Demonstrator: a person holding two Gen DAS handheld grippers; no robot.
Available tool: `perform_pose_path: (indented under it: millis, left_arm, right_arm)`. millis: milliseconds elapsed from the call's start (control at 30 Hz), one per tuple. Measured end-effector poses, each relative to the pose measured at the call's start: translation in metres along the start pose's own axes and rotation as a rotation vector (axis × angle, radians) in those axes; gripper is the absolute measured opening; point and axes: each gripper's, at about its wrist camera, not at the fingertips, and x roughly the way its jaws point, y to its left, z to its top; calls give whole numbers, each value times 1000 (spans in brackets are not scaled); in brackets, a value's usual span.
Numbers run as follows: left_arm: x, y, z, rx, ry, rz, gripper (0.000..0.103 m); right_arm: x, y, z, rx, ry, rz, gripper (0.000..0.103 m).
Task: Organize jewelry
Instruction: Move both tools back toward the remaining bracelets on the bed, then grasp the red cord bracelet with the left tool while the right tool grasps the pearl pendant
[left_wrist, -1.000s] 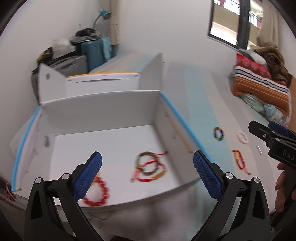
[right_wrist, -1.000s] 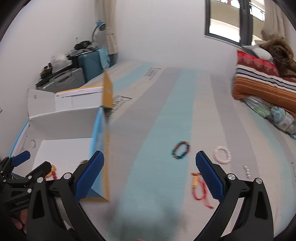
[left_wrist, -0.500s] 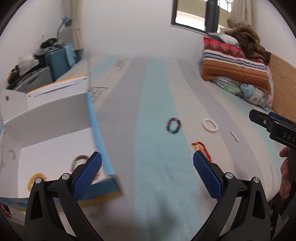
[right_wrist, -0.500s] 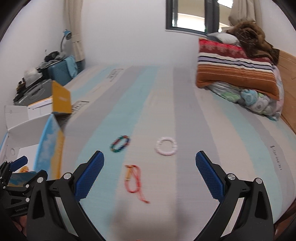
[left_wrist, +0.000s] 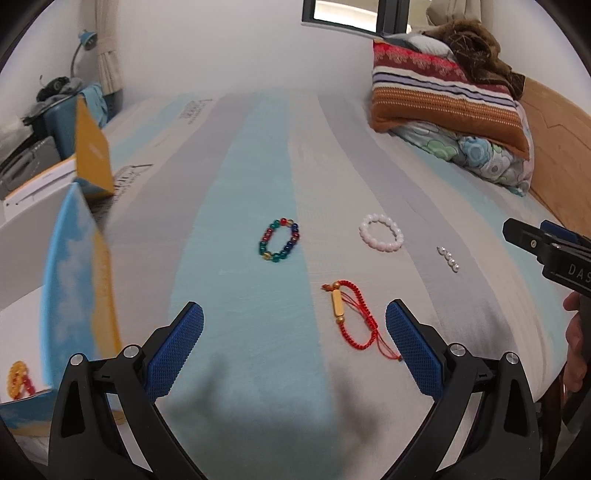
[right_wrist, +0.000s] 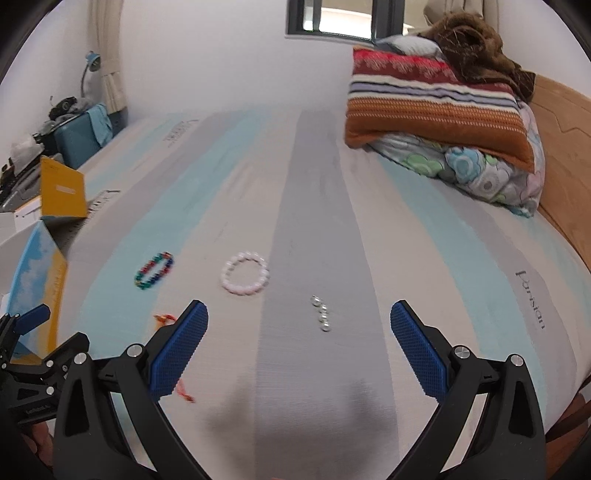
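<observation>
On the striped mattress lie a multicolour bead bracelet (left_wrist: 279, 240), a white bead bracelet (left_wrist: 381, 233), a red cord bracelet (left_wrist: 351, 317) with a tan tube bead, and a short row of silver beads (left_wrist: 448, 258). My left gripper (left_wrist: 294, 350) is open and empty, hovering just short of the red cord bracelet. My right gripper (right_wrist: 299, 349) is open and empty, with the silver beads (right_wrist: 320, 313) between and ahead of its fingers. The white bracelet (right_wrist: 245, 272) and multicolour bracelet (right_wrist: 154, 270) lie beyond it to the left.
An open white cardboard box (left_wrist: 79, 266) with a blue-and-yellow outside stands at the left; a red-yellow bracelet (left_wrist: 19, 380) lies inside. Folded striped blankets and quilts (right_wrist: 439, 107) are piled at the far right by a wooden headboard (right_wrist: 569, 140). Luggage (right_wrist: 79, 136) stands beyond the bed.
Both grippers swung right, away from the box and over the loose jewelry on the mattress. Both stayed open and empty.
</observation>
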Motion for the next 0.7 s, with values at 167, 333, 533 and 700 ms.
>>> perform_pose_path:
  millis: [167,333,533,700]
  left_arm:
    - [24,-11,2,17,22,-3,97]
    - [47,-16,1,30,42,-10,97]
    - [78,-17,-4,38,79,-11,96]
    - [97,-15,-6,41,106,-3,96]
  right_arm:
    - [27,-13,-4,16,40,-11,95]
    - [58,-20,-9,20,92,5,83]
    - [93,-24,-18,32,156,14,77]
    - [114,-26,-22,41,189,18,74]
